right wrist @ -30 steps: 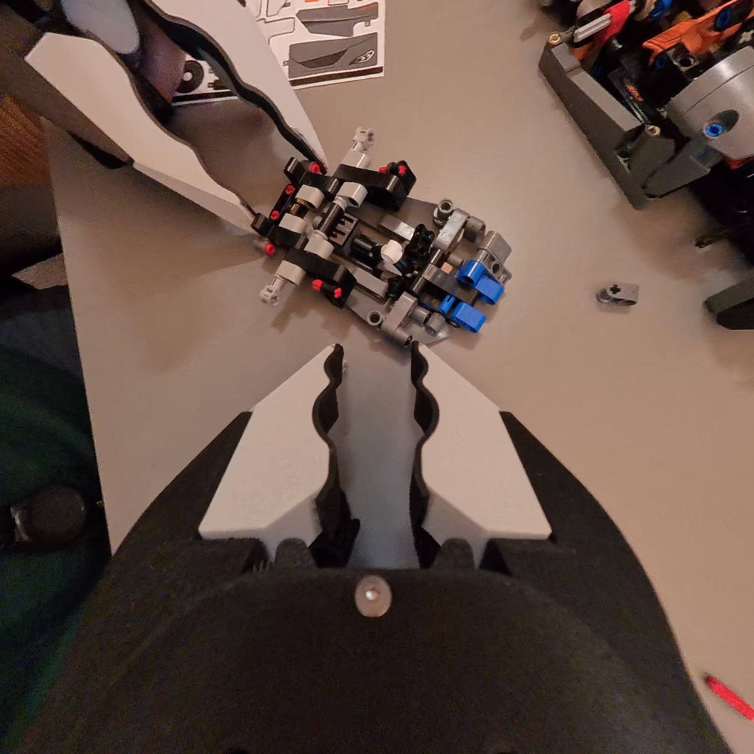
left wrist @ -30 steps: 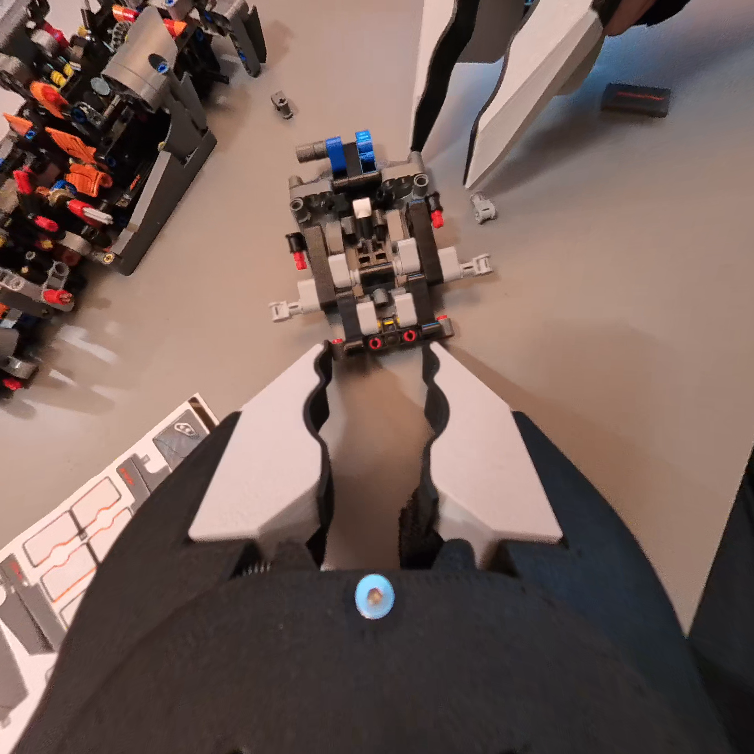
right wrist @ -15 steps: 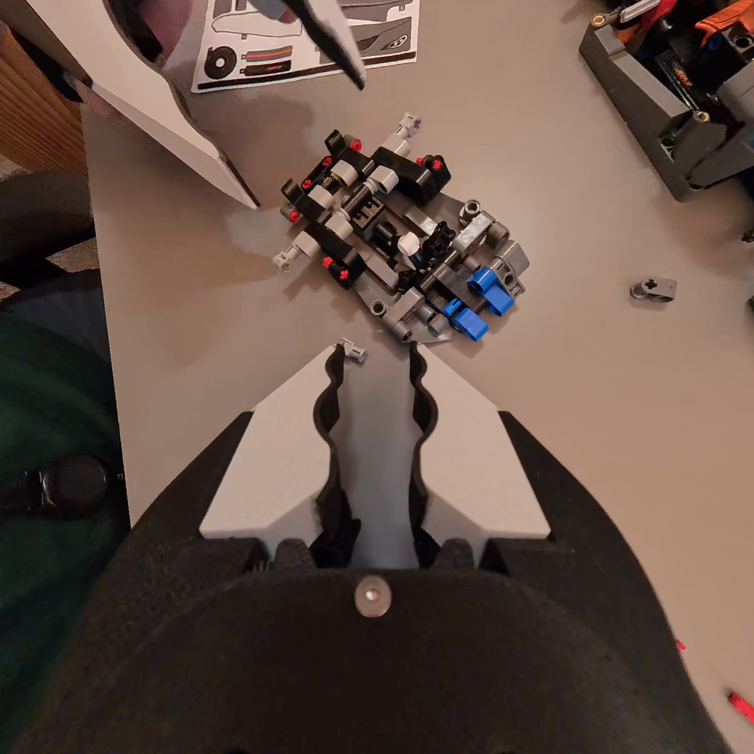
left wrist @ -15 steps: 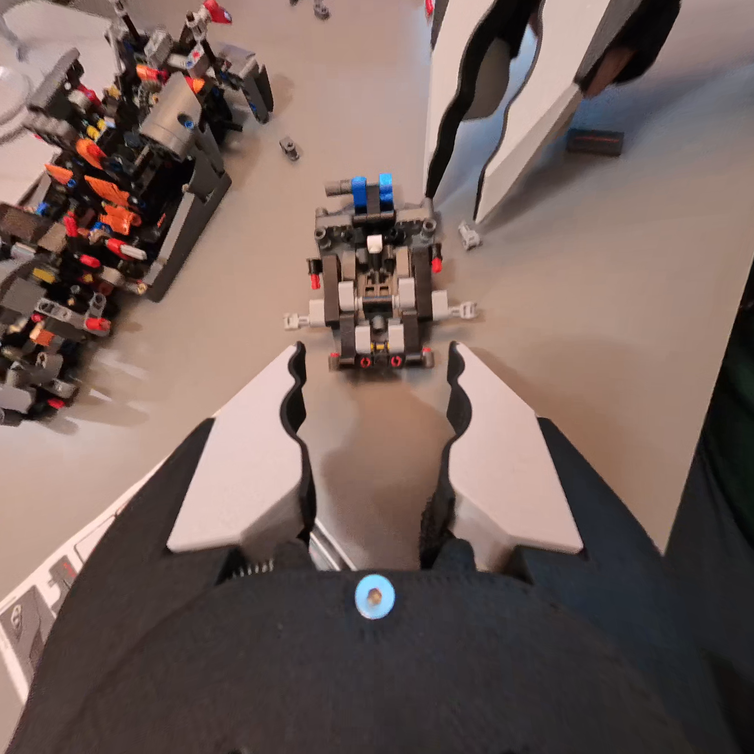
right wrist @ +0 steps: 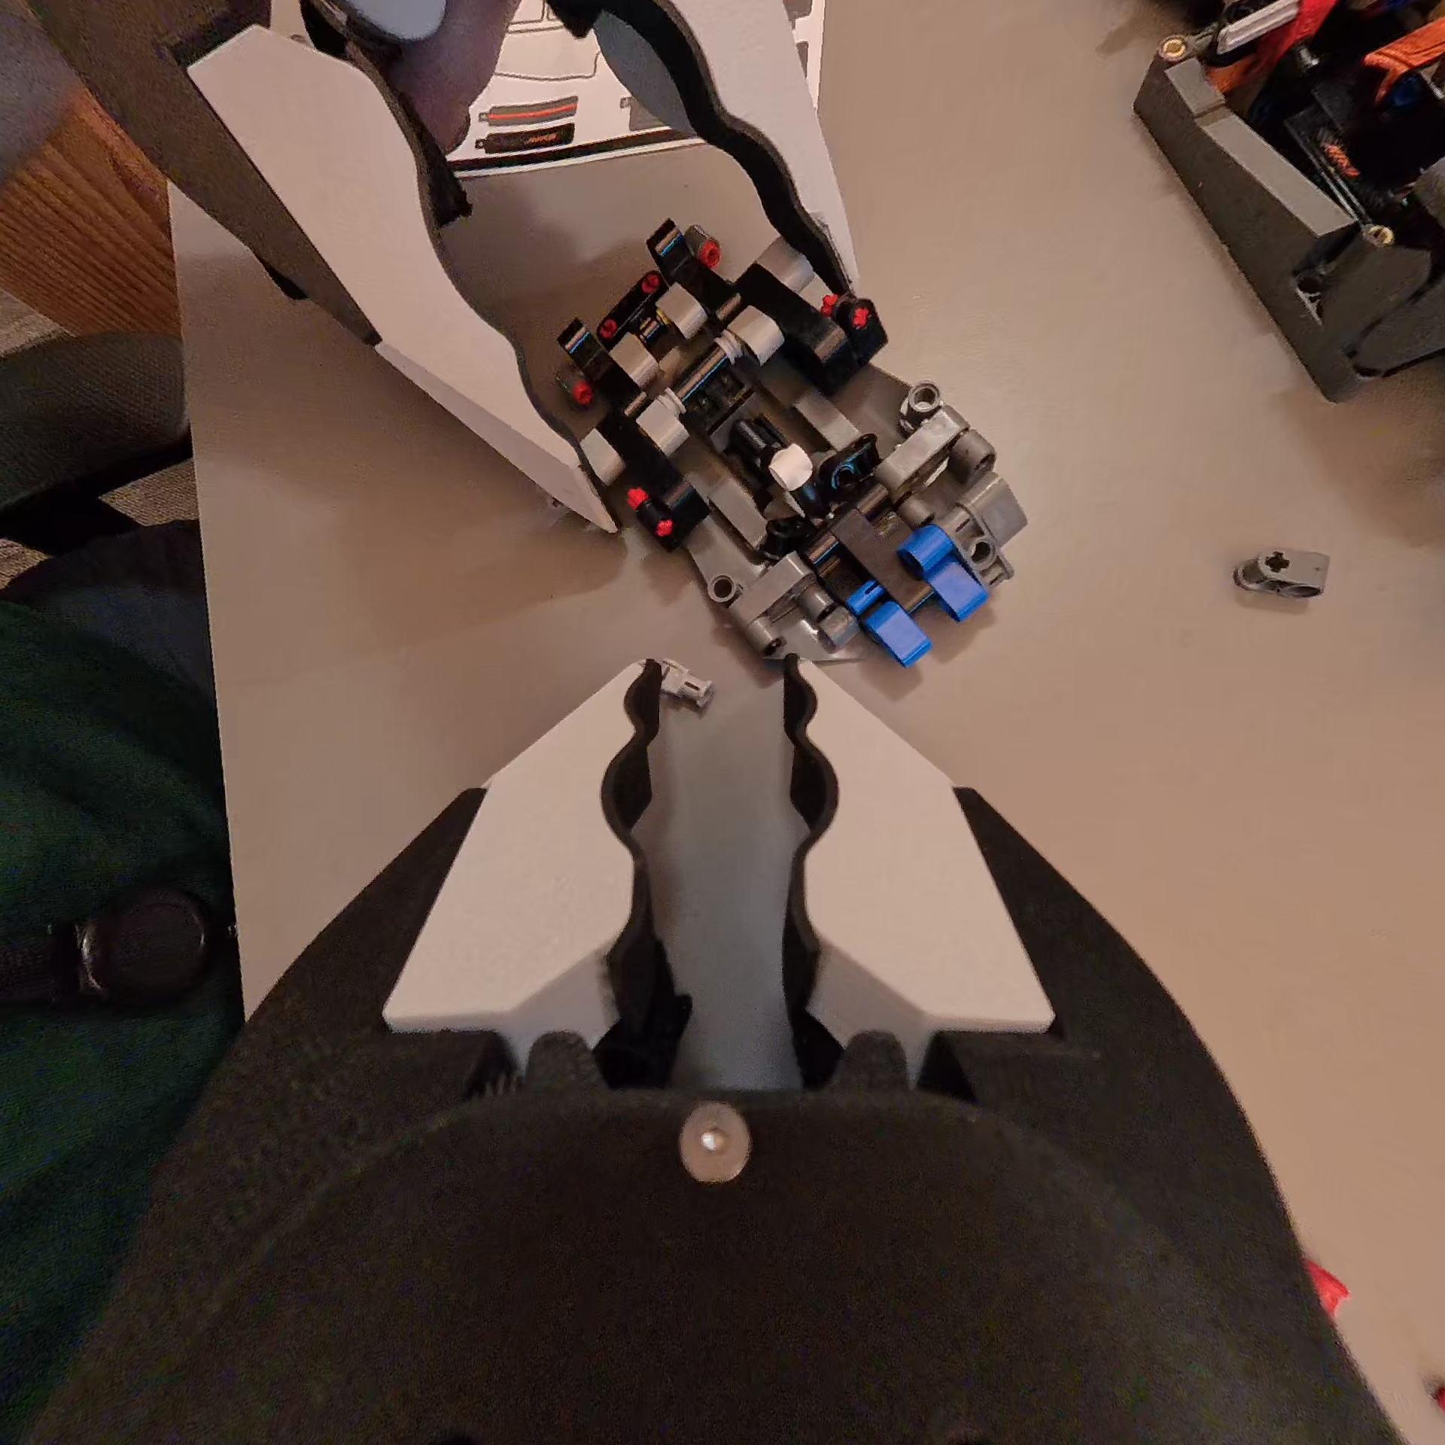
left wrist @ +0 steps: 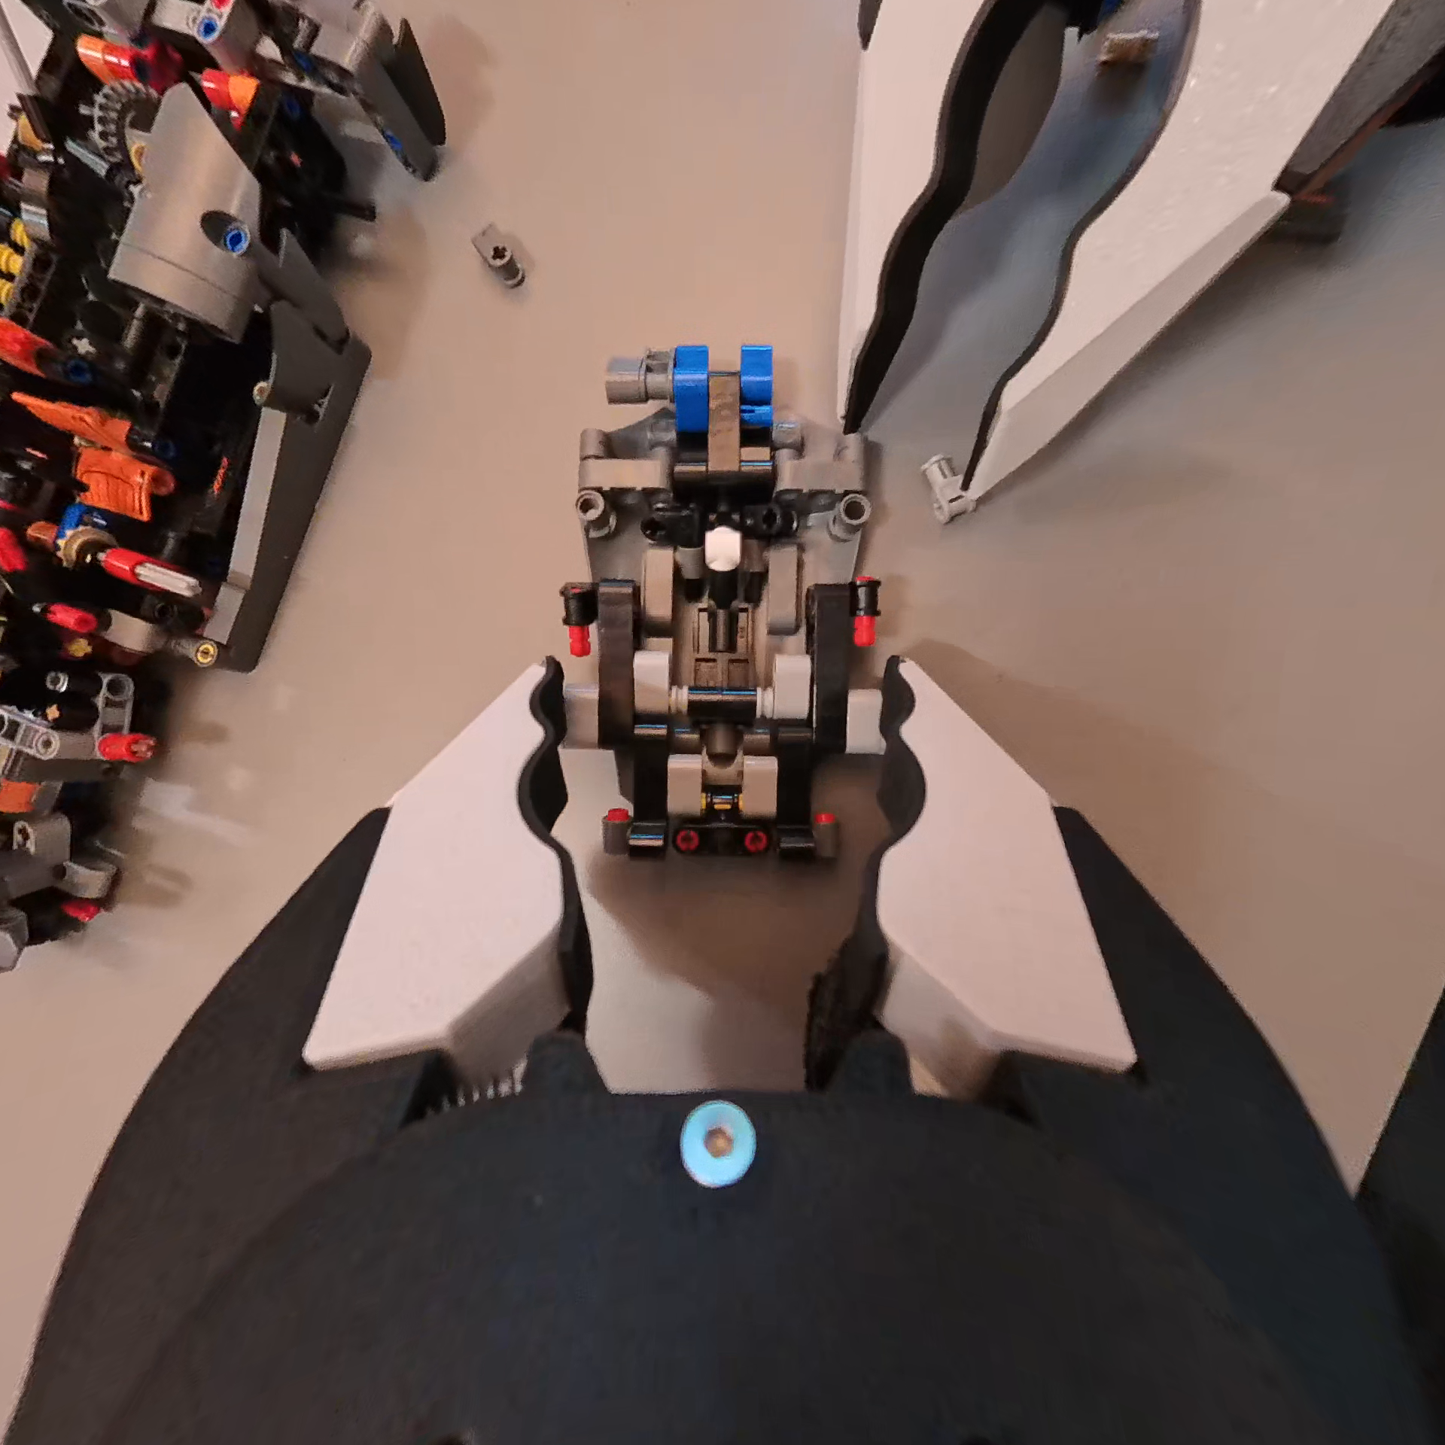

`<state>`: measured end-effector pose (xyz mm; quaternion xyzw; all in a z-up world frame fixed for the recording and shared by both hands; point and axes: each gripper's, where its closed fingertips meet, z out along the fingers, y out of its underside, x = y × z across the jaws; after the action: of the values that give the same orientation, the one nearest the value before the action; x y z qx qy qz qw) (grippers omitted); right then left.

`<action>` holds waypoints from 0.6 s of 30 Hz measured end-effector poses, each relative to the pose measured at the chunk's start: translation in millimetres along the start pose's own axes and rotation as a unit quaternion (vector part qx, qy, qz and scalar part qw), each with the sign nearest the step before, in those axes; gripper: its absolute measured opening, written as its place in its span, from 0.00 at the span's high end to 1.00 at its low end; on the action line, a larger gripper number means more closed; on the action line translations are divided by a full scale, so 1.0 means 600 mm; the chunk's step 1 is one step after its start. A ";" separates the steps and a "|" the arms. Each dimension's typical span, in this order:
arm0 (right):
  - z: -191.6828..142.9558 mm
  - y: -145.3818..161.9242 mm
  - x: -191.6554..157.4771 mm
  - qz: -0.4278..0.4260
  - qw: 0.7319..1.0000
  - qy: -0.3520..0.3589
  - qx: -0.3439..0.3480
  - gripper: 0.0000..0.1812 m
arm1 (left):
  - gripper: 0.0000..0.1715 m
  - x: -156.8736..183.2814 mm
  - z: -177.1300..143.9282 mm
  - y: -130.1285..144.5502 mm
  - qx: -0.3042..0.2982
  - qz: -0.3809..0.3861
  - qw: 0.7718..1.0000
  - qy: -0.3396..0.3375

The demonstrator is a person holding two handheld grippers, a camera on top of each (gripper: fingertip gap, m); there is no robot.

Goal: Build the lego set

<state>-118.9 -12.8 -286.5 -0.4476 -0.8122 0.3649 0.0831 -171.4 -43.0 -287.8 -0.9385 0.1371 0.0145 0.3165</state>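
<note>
A small black and grey lego sub-assembly [left wrist: 723, 594] with blue pieces at its far end lies flat on the grey table. My left gripper [left wrist: 726, 672] is open wide, one finger on each side of the assembly's near end; I cannot tell if the pads touch it. This also shows in the right wrist view [right wrist: 723, 403]. My right gripper [right wrist: 718, 668] is open with a narrow gap and empty, just short of the blue end of the assembly [right wrist: 790, 469]. A small light grey connector [right wrist: 686, 686] lies at its left fingertip. The right gripper also shows in the left wrist view [left wrist: 911, 457].
A large black, grey and orange lego build [left wrist: 156, 391] stands left of the assembly and shows in the right wrist view [right wrist: 1290, 195]. A loose dark grey connector [left wrist: 500, 254] lies beyond it. A sticker sheet [right wrist: 563, 125] lies behind the left gripper. The table edge [right wrist: 203, 625] is close.
My left gripper opened wider, drew back, then came forward so its fingers now stand on both sides of the assembly. My right gripper has shifted slightly, with the grey connector now at its fingertip.
</note>
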 end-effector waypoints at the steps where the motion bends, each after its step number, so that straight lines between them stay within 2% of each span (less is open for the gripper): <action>1: -0.001 0.000 0.001 -0.001 1.000 0.000 0.000 0.84 | 0.54 0.001 0.000 0.000 0.001 0.003 1.000 -0.001; 8: -0.024 -0.013 0.011 0.001 0.999 0.017 0.029 0.83 | 0.54 0.001 -0.004 -0.008 0.034 0.010 0.999 -0.006; 14: -0.045 -0.028 0.022 0.012 0.998 0.034 0.060 0.83 | 0.54 -0.003 -0.023 -0.030 0.122 -0.063 0.990 0.034; 18: -0.044 -0.023 0.026 0.018 0.998 0.033 0.056 0.82 | 0.54 -0.012 -0.031 -0.029 0.148 -0.095 0.983 0.046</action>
<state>-125.1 8.4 -261.5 -0.4686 -0.7790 0.3964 0.1286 -174.9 -39.1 -262.2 -0.8899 0.0626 -0.0788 0.4450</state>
